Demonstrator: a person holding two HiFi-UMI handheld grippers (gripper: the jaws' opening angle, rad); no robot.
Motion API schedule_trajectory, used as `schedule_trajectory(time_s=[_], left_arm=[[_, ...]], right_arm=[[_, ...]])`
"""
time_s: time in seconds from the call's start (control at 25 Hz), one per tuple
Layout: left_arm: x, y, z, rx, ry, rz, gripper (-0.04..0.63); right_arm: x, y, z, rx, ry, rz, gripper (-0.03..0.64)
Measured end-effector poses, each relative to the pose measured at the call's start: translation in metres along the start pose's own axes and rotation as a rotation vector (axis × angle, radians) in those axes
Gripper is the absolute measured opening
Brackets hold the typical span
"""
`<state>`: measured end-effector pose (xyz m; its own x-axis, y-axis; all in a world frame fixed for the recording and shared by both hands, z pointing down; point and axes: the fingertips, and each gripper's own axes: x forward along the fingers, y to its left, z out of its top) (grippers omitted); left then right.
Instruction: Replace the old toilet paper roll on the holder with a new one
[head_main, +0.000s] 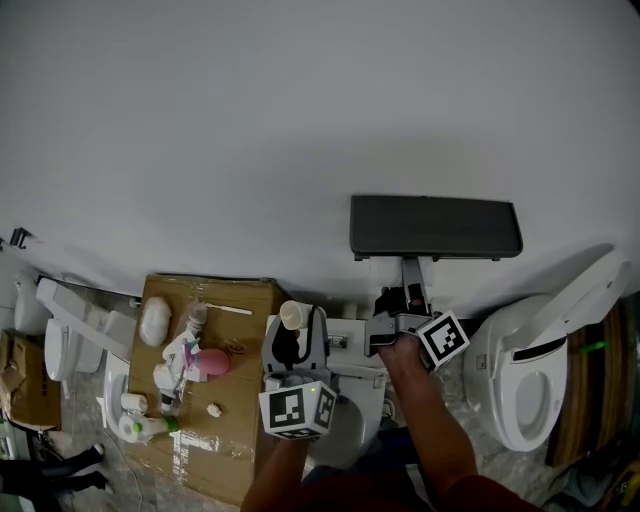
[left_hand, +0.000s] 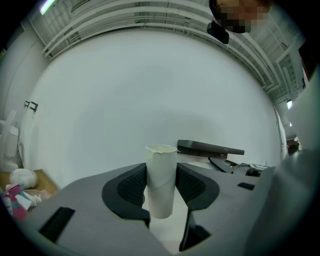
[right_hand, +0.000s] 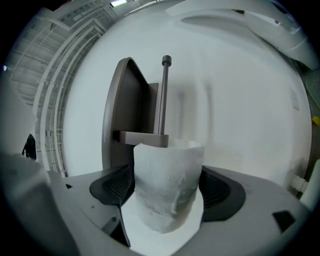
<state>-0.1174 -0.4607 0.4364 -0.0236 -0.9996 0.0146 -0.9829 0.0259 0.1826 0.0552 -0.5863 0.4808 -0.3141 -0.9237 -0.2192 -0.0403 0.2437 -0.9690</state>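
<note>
Two grippers are in play, one in each hand, and each carries one marker cube. The left gripper (head_main: 297, 338) points level, and its jaws are clamped on a single empty cardboard tube (left_hand: 161, 180). The tube stands upright between the two ribbed pads, bare of paper, with its open top rim above them. The right gripper (right_hand: 168, 185) has its jaws closed on one full new toilet paper roll (right_hand: 167, 202), white and soft, bulging out past both pads.

There is one holder (head_main: 435, 227) on the white wall (head_main: 300, 120), a dark flat shelf with one metal rod (right_hand: 163, 95) below it. In the right gripper view the new roll sits just in front of the holder's arm, with the rod ending in a small knob beyond it. The rod itself is bare. In the head view the right gripper is directly under the holder and the left gripper is off to its left, clear of it.

Two toilets can be counted at the edges of the head view, one at the right (head_main: 535, 385) with its lid raised and one at the far left (head_main: 60, 340). One cardboard box (head_main: 245, 300) lies left of the grippers. On it are one white bundle (head_main: 155, 320), one pink thing (head_main: 212, 362) and several smaller items too small to make out.
</note>
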Motion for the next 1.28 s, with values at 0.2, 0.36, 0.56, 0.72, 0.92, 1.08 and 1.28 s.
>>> schedule_trajectory(time_s=[0.2,0.36,0.56,0.72,0.92,1.08,1.28], left_arm=[[-0.014,-0.015,0.002,-0.009,-0.006,-0.029,0.189],[-0.025,-0.034,0.009,-0.012,-0.011,-0.07,0.189],[-0.039,-0.064,0.02,0.022,-0.014,-0.132,0.189],[-0.046,-0.085,0.014,0.061,-0.007,-0.197,0.189],[-0.056,-0.107,0.007,0.113,0.004,-0.249,0.189],[-0.059,-0.116,0.003,0.135,0.011,-0.269,0.189],[-0.064,-0.119,0.0,0.144,0.019,-0.285,0.189]], right_arm=[[-0.042,0.004,0.003,-0.02,0.018,-0.02,0.411],[-0.081,0.017,0.015,-0.077,0.023,-0.015,0.411],[-0.124,0.066,0.027,-0.333,0.093,0.058,0.41],[-0.153,0.104,0.048,-0.452,0.041,0.098,0.41],[-0.182,0.116,0.072,-0.498,-0.014,0.058,0.408],[-0.195,0.116,0.074,-0.546,-0.008,0.045,0.367],[-0.21,0.119,0.077,-0.656,-0.003,-0.028,0.052]])
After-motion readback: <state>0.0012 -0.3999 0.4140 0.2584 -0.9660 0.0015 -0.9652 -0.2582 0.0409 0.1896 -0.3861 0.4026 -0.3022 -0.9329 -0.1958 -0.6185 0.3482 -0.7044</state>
